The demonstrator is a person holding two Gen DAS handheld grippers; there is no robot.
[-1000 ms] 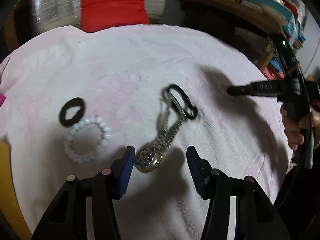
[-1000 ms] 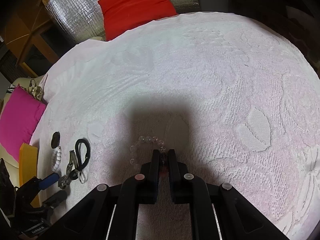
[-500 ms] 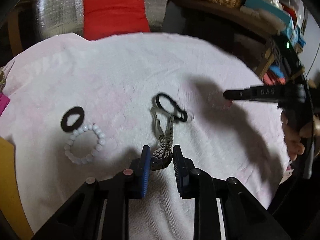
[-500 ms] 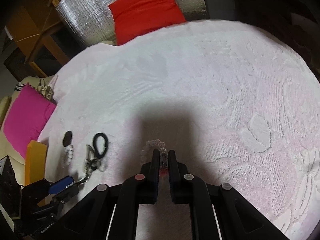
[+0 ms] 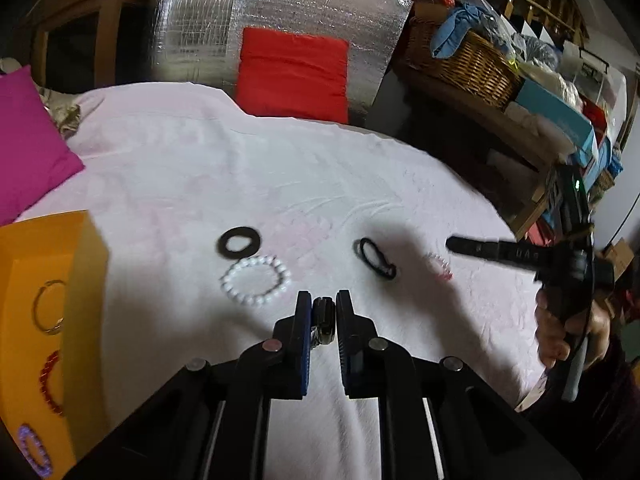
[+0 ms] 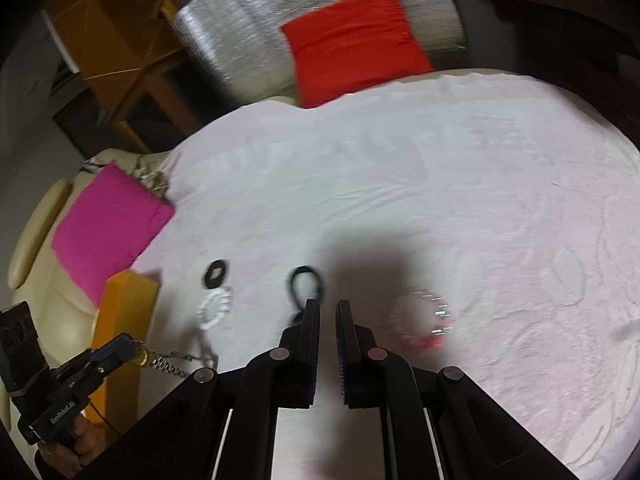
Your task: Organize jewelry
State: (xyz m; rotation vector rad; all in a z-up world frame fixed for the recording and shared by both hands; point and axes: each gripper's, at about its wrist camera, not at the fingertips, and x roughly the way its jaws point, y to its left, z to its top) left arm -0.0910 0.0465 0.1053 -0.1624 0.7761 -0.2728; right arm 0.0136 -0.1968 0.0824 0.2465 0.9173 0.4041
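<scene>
Left gripper (image 5: 323,300), bottom centre of left wrist view: jaws have just been closing and are clamped on the watch (image 5: 323,322) by its case. In the right wrist view, lower left, the metal band trails loose from the jaws toward the right.

Step in hand (judged): carry the watch to the orange box (image 5: 86,300) at the left edge of the frame. A gold bangle (image 5: 48,308), a red bead bracelet (image 5: 52,380) and a purple one (image 5: 34,446) lie in it.

To do it well:
- Lift high enough that the hanging band clears the box wall.
- Lower over a free spot, let the band settle first, then release.
- Grip is on a small hard case, so move smoothly; a swing could slip it.

Further up on the bed (image 5: 280,168): white bead bracelet (image 5: 256,282), black ring (image 5: 239,242) just beyond it, black hair tie (image 5: 376,258) to the right.

Right gripper (image 6: 327,308): jaws together, nothing seen between them. Clear bracelet (image 6: 424,318) is blurred just right of it; cannot tell if it rests on the bed.
</scene>
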